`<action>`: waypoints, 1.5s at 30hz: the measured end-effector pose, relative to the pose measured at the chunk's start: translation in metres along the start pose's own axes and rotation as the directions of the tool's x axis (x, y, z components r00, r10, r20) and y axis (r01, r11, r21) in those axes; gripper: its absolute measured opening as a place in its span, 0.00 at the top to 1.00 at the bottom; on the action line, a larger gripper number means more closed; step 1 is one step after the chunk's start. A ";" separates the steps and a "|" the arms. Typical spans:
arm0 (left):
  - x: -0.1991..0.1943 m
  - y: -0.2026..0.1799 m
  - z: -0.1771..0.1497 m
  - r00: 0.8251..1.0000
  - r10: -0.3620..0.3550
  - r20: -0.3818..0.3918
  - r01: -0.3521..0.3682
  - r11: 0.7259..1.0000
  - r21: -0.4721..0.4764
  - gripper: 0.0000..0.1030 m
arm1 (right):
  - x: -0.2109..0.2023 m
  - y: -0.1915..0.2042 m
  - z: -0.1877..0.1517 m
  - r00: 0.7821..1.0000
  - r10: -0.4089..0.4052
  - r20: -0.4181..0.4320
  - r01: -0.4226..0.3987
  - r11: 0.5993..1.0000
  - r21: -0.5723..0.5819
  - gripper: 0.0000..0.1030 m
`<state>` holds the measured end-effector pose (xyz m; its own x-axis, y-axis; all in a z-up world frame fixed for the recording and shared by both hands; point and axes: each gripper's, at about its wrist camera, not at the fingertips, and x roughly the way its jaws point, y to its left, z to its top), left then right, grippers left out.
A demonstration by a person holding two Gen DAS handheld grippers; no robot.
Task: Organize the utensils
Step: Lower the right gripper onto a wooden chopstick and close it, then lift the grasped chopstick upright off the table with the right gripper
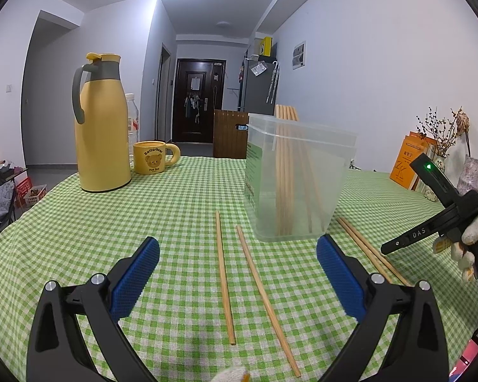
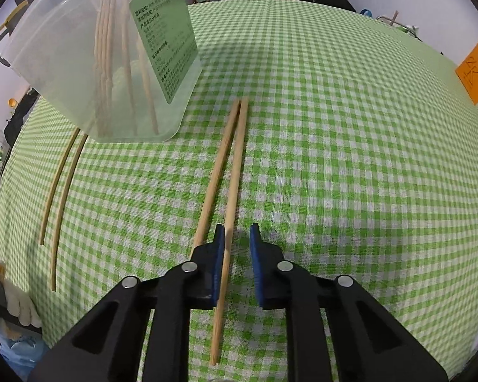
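A clear plastic container holds several wooden chopsticks upright; it also shows in the right wrist view. Two loose chopsticks lie on the green checked tablecloth between my left gripper's wide-open blue pads. Another pair of chopsticks lies to the right of the container. My right gripper is low over this pair, jaws partly open; one chopstick passes between the pads, the other lies under the left finger. The right gripper's body also shows in the left wrist view.
A yellow thermos jug, a yellow bear mug and a plastic bottle stand at the far left. Orange books and vases of dried flowers stand at the right edge. A wooden chair back is behind the table.
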<state>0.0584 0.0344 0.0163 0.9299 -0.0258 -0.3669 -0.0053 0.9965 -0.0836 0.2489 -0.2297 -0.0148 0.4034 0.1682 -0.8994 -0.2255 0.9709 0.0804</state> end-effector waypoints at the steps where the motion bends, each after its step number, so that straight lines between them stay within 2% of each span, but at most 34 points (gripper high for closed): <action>1: 0.000 0.000 0.000 1.000 0.000 -0.001 0.000 1.000 -0.001 0.07 | 0.001 0.002 0.002 1.000 -0.002 -0.004 0.002 1.000 -0.003 0.87; 17: -0.001 -0.003 -0.001 1.000 -0.001 0.007 0.000 1.000 0.011 0.07 | 0.021 0.022 0.015 0.994 -0.049 -0.094 0.046 0.998 -0.038 0.93; 26: -0.004 -0.005 -0.001 1.000 -0.002 0.018 0.001 1.000 0.019 0.07 | 0.035 0.042 0.037 0.977 -0.109 -0.182 0.094 0.992 -0.086 0.92; 35: -0.007 -0.008 -0.002 1.000 -0.009 0.025 0.009 1.000 0.028 0.07 | 0.041 0.054 0.041 0.969 -0.144 -0.199 0.126 0.987 -0.097 0.93; 39: -0.008 -0.008 -0.001 1.000 -0.014 0.027 0.014 1.000 0.028 0.07 | 0.039 0.047 0.040 0.973 -0.117 -0.199 0.105 0.992 -0.067 0.94; 45: -0.007 -0.008 -0.001 1.000 -0.018 0.025 0.017 0.999 0.030 0.07 | 0.034 0.042 0.036 0.979 -0.124 -0.163 0.119 0.992 -0.037 0.94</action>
<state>0.0510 0.0261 0.0186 0.9386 -0.0414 -0.3425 0.0213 0.9978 -0.0623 0.2851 -0.1776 -0.0267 0.2782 0.0168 -0.9604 -0.2084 0.9771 -0.0432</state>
